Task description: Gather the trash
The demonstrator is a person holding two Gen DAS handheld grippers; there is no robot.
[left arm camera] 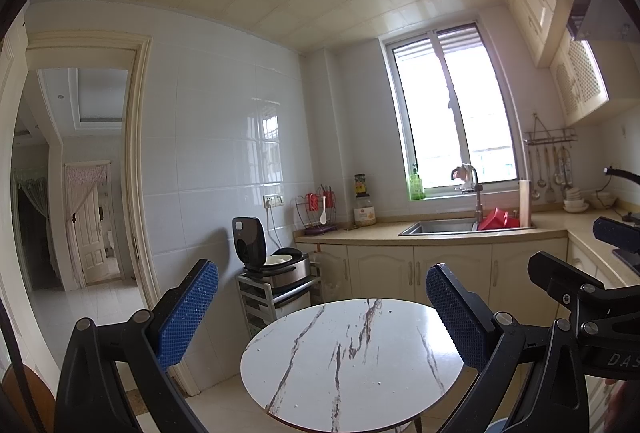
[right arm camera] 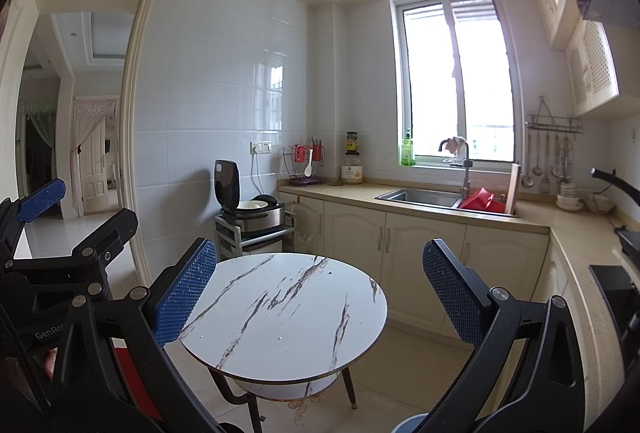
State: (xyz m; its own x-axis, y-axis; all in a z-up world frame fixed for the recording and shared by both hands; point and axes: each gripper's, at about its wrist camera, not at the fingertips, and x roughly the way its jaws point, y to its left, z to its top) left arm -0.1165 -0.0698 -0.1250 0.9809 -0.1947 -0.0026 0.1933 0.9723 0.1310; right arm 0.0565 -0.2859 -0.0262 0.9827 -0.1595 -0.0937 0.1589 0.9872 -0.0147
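Nearest the lenses, both tools hang above a small round table with their jaws spread wide and nothing between the blue pads. From the left wrist view the left gripper [left arm camera: 322,307] frames the table [left arm camera: 304,385] between its two fingers, and the black frame of the other tool shows at the right edge. From the right wrist view the right gripper [right arm camera: 320,289] frames the same table [right arm camera: 256,349] from a little further right, with the left tool's blue pad and black linkage at the left edge.

No piece of trash can be made out in either view, so its place, heading and long axis cannot be told. The marble-patterned top carries only grey veins and a few tiny specks too small to identify. Below it sits a lower shelf [right arm camera: 280,387] on dark legs, and a blue rounded rim [right arm camera: 412,423] peeks in at the bottom edge, just beside the table; what it belongs to is unclear.

Behind the table stands a metal cart bearing a rice cooker [left arm camera: 276,263] with its lid raised upright. Further back runs the cream counter [right arm camera: 440,211] with a steel sink [right arm camera: 420,197], a red item [right arm camera: 482,201] at the sink's right end, and a green bottle [right arm camera: 408,153] on the window sill.
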